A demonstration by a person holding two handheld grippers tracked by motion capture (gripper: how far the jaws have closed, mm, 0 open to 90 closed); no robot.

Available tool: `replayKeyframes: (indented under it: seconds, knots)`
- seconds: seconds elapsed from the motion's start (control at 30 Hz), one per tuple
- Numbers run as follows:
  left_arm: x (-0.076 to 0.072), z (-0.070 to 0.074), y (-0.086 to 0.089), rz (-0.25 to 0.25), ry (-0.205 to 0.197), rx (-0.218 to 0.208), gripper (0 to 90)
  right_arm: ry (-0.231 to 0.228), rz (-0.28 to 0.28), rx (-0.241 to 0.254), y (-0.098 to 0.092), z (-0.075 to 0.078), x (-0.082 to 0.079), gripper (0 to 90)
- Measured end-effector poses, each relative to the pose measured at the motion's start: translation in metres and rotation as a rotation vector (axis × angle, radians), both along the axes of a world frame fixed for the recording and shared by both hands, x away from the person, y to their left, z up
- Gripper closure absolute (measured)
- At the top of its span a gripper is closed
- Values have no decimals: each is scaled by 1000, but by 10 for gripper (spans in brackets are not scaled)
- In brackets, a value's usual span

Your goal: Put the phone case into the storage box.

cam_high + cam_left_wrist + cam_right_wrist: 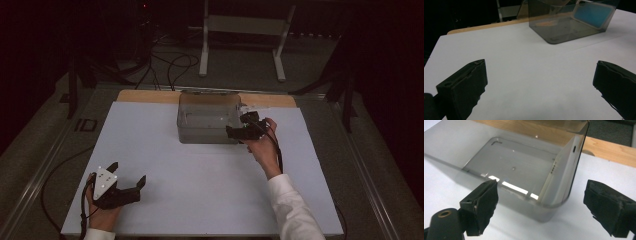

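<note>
A translucent grey plastic bin (207, 120) stands empty toward the back of a white board (200, 190). My right gripper (240, 125) is at the bin's right front corner, held by a hand in a white sleeve. Its jaws are open. In the right gripper view the bin (519, 167) has its rounded corner just ahead of the gap between the pads of my right gripper (541, 192), and neither pad touches it. My left gripper (128, 172) rests at the board's near left, open and empty. In the left gripper view the bin (569, 27) is far off beyond my left gripper (540, 72).
The white board lies on a wooden tabletop (145, 96) whose edge shows behind the bin. Beyond the table a white-legged stand (205, 45) and loose cables (170, 65) sit on the dark floor. White board stretches between the two grippers.
</note>
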State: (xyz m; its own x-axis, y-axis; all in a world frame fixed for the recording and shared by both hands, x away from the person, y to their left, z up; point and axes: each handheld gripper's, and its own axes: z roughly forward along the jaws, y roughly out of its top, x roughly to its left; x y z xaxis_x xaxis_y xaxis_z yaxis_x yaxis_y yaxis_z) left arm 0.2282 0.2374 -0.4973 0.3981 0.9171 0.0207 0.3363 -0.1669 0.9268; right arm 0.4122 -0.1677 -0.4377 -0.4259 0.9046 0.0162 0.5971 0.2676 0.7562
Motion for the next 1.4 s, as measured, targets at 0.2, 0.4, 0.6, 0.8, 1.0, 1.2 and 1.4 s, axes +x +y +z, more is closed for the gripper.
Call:
replayKeyframes:
  seconds: [0.2,0.4,0.6,0.8,1.0,1.2,1.4]
  knots:
    - [0,0,0,-2,0,0,2,-48,32,21,-15,-5,-30,121]
    - [1,0,0,0,-1,0,2,-76,69,34,-32,-11,-60,100]
    - [1,1,2,5,-6,-3,2,-136,96,0,-41,-4,-92,100]
    - [-1,4,6,15,-16,-13,2,-141,78,41,-54,-13,-114,99]
    - [-1,4,7,14,-21,-17,2,-198,57,93,-72,-28,-133,100]
    - [-2,6,7,0,-35,-15,2,-288,55,126,-81,-35,-150,100]
    - [-3,7,7,-10,-46,-12,2,-353,90,143,-85,-42,-165,102]
